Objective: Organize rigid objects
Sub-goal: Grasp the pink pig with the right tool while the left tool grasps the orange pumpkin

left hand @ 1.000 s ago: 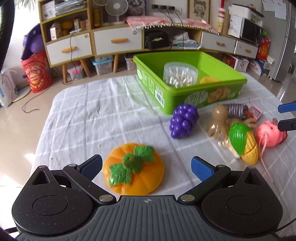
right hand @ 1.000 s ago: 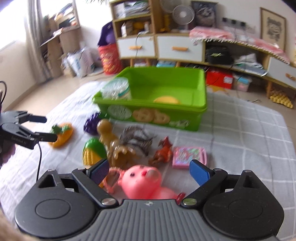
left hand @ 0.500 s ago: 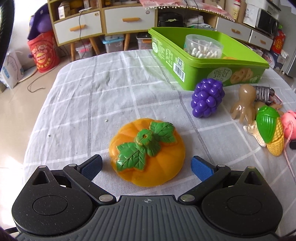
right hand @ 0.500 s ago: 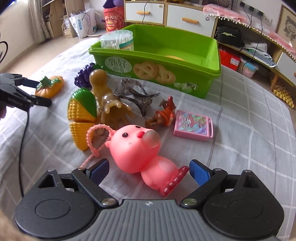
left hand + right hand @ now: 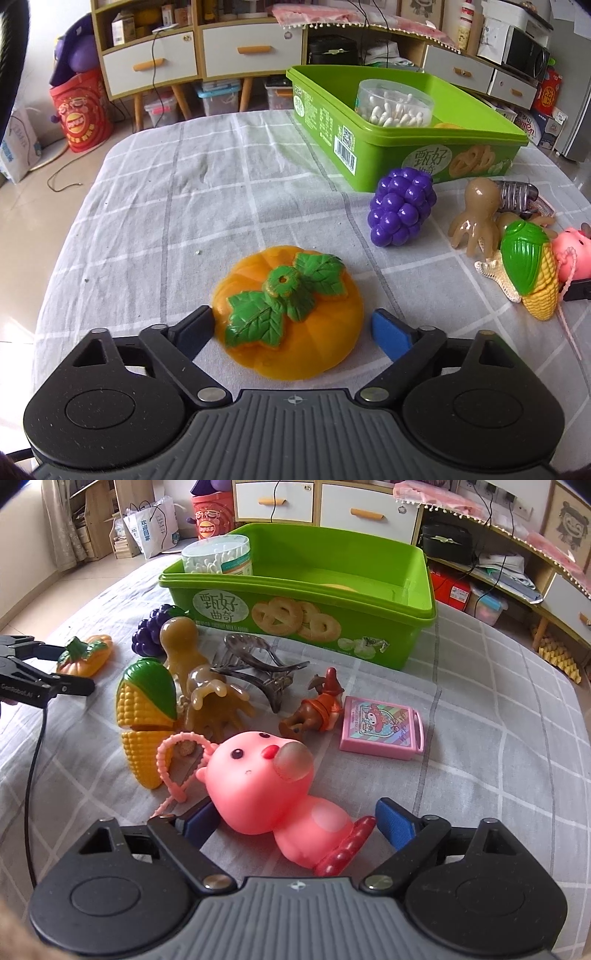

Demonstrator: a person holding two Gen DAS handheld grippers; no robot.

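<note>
So far only the clear cotton-swab tub (image 5: 394,104) and sth yellow sit in the green plastic biscuit bin (image 5: 413,590). Left gripper (image 5: 291,328), closing, brackets the orange plastic pumpkin (image 5: 291,332); right gripper (image 5: 291,821), closing, brackets the pink rubber pig (image 5: 280,790) on the checked cloth (image 5: 166,206), prob. neither clamped yet. Rest still out.

Checked tablecloth (image 5: 155,206) — toys, green bin (image 5: 373,147)

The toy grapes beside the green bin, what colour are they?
Purple grapes, clearest in the left wrist view.

glossy plastic pumpkin (image 5: 291,314) (rubbery pink pig (image 5: 273,786)) on matt checked cloth (image 5: 166,221).
</note>
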